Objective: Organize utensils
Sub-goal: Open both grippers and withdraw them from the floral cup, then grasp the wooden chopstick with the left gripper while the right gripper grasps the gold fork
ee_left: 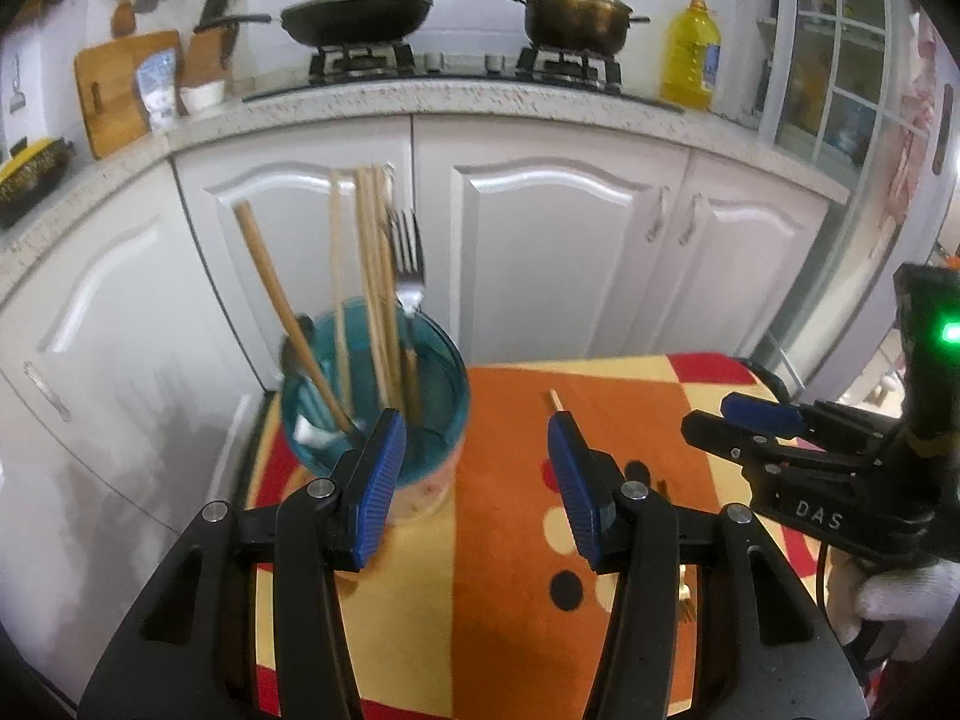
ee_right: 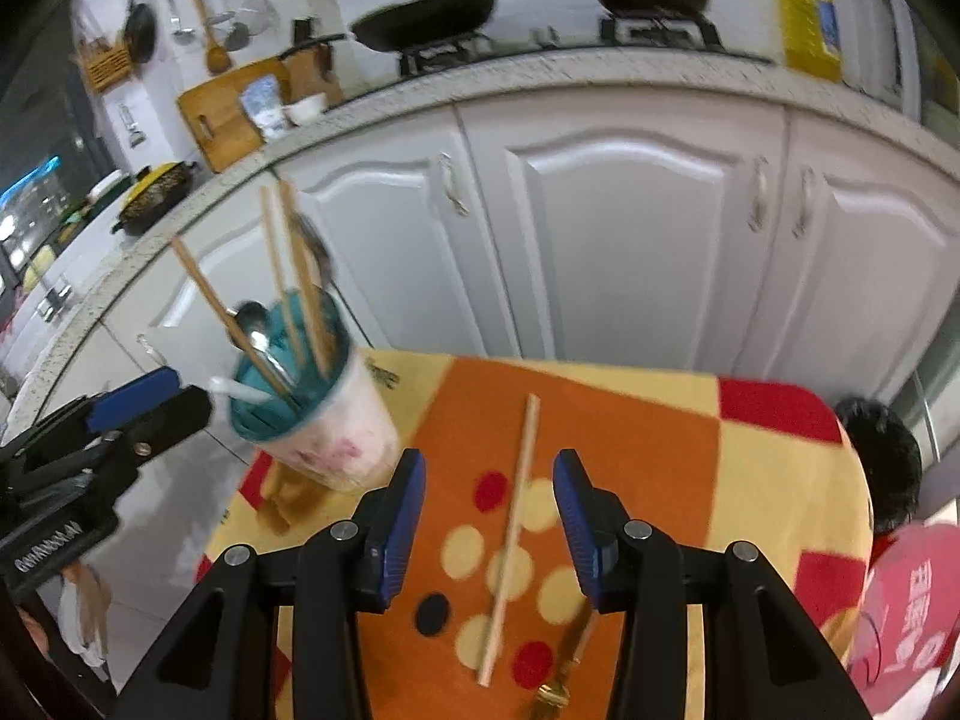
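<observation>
Gathering loose utensils into the cup (ee_right: 324,420) looks like the step in hand: the teal-lined cup stands at the near-left corner of the patterned tablecloth (ee_right: 660,420) and already holds most of the set. Both grippers are empty with jaws spread wide. The right gripper (ee_right: 489,516) hovers over a single loose chopstick (ee_right: 510,540), which lies on the cloth between its fingers and points away toward the cabinets. The left gripper (ee_left: 474,480) hangs just beside the cup, its left finger in front of the cup wall. By judgement, the next move calls for lowering the right gripper, closing on the thin stick without rolling it, then tipping it upright into the cup. Counted in the cup: one silver fork (ee_left: 409,264), one spoon (ee_right: 255,324), a white utensil (ee_right: 237,390), and roughly five wooden chopsticks (ee_left: 375,276), blurred. Outside it: one chopstick and one gold fork (ee_right: 561,678), near the cloth's front edge.
</observation>
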Tool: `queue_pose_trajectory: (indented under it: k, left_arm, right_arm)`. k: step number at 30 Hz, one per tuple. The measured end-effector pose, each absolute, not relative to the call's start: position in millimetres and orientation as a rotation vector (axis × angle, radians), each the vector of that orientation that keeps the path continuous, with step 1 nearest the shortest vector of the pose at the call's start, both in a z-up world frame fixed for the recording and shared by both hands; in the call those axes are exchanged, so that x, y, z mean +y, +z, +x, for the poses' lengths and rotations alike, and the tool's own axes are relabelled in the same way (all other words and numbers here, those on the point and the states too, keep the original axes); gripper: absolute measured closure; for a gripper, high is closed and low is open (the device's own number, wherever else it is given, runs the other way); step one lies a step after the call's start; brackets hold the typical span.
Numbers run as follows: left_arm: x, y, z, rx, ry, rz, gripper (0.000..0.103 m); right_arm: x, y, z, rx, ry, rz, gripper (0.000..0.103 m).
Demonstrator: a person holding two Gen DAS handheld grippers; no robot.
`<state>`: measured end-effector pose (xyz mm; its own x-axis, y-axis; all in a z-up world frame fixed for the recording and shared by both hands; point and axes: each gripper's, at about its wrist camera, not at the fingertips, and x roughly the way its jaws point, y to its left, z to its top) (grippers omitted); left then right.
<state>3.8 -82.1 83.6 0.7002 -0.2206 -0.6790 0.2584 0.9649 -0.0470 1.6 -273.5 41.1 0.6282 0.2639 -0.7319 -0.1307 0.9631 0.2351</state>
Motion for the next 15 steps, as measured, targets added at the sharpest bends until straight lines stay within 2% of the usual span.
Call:
queue_pose_trajectory:
  k: [12, 13, 15]
  left_arm:
    - [-111, 26, 7, 0.885, -0.358, 0.052, 0.054]
    - [-114, 22, 7, 0.896, -0.366, 0.057, 0.054]
    - [-123, 11, 9, 0.926, -0.383, 0.064, 0.054]
  right_arm:
    - [-316, -60, 4, 1.096, 0.161, 0.252, 0.061]
    - [-315, -64, 5, 1.102, 0.167, 0.252, 0.063]
    - [-314, -73, 8, 1.131, 0.169, 0.244, 0.073]
